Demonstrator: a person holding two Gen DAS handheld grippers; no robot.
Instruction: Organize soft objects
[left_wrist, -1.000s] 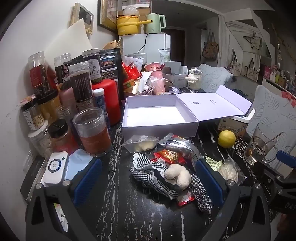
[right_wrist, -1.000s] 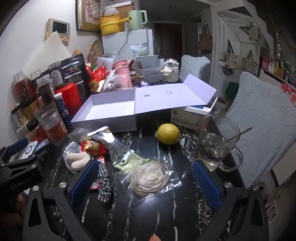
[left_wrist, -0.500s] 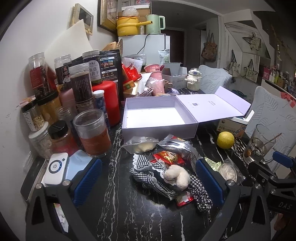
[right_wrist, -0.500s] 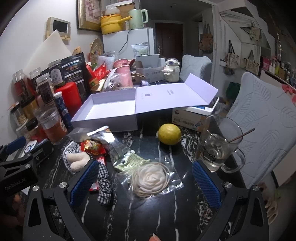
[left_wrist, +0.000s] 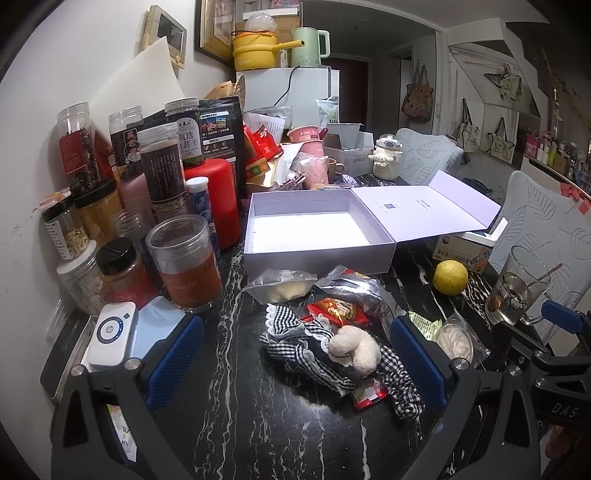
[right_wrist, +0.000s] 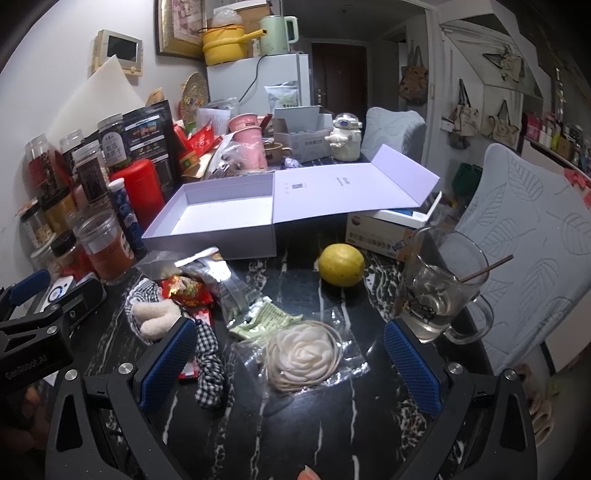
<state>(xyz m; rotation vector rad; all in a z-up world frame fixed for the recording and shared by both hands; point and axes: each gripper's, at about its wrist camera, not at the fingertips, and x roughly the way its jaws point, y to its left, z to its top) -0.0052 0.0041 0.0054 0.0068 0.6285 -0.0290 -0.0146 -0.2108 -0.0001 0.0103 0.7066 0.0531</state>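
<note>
A: Soft objects counted so far: 1 gingham cloth bundle (left_wrist: 310, 350) w/ 1 cream plush piece (left_wrist: 354, 349) on top, 1 white fabric flower in a clear bag (right_wrist: 304, 356). 1 open lilac box (left_wrist: 314, 229) is seen behind them on the black marble worktop (left_wrist: 240, 413).

B: Position vs. tools?

A: Left tool (left_wrist: 297, 360): wide open, nothing held; bundle is framed between its blue pads (left_wrist: 173, 360), nearer the right pad, not touched. Right tool (right_wrist: 291, 369): also spread wide, empty; flower bag is seen between its pads, no contact.

B: Orientation?

A: Bundle's long axis is run diagonally in the left wrist view, upper-left to lower-right, w/ a checked tail trailing toward the right pad. Flower is laid flat, face up, roughly round, so no clear axis.

B: Other stuff nearby?

A: 1 lemon (right_wrist: 341, 265), 1 glass mug (right_wrist: 441, 284), a few snack packets (left_wrist: 340, 308) betw. bundle and box.
</note>
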